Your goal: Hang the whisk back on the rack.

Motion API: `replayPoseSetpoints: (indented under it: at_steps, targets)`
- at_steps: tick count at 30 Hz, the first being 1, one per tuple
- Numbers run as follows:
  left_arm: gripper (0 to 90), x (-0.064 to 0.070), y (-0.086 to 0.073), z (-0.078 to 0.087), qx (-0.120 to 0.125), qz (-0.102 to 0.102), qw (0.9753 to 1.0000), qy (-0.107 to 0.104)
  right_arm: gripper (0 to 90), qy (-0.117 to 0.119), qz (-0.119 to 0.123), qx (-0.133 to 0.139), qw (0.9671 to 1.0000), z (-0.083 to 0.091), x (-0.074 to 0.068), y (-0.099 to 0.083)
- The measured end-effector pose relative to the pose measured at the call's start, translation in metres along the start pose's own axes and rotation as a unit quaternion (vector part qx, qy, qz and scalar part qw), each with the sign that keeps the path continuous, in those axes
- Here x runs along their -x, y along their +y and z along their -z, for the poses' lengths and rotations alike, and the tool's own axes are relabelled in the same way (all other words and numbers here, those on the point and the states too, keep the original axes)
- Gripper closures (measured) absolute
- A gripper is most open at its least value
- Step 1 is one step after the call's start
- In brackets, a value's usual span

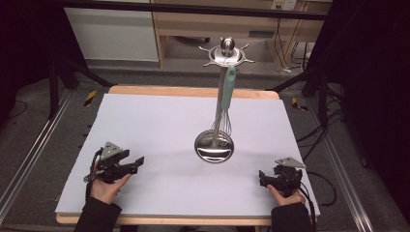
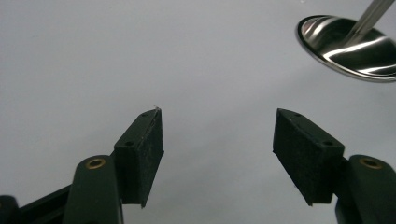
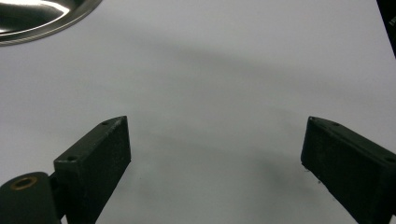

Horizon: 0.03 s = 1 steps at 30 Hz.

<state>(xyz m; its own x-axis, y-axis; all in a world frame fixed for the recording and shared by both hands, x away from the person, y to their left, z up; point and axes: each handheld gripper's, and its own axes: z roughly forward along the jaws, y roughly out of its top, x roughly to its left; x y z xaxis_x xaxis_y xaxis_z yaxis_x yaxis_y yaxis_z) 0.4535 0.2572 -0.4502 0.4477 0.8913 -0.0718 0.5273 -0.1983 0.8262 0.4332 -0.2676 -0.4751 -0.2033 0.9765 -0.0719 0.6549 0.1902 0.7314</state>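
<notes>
A steel utensil stand rises from a round mirror-like base near the middle of the white table sheet. A whisk with a pale green handle hangs from the stand's top ring, its wires just above the base. My left gripper rests at the front left, held by a hand, open with nothing between its pads. The right gripper sits at the front right, also open and empty. The base's rim shows at the upper right of the left gripper view and the upper left of the right gripper view.
The white sheet covers a wooden table whose edge shows at the back. Black frame legs and cables stand around the table on the floor. A wooden cabinet is behind.
</notes>
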Motion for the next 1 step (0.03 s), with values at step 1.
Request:
replayPoseSetpoints:
  at_steps: [1]
  targets:
    - [33.0, 0.0, 0.0, 0.0, 0.0, 0.0, 1.0, 0.0, 8.7, 0.0, 0.0, 0.0, 1.0, -0.0002, 0.0008, 0.0001]
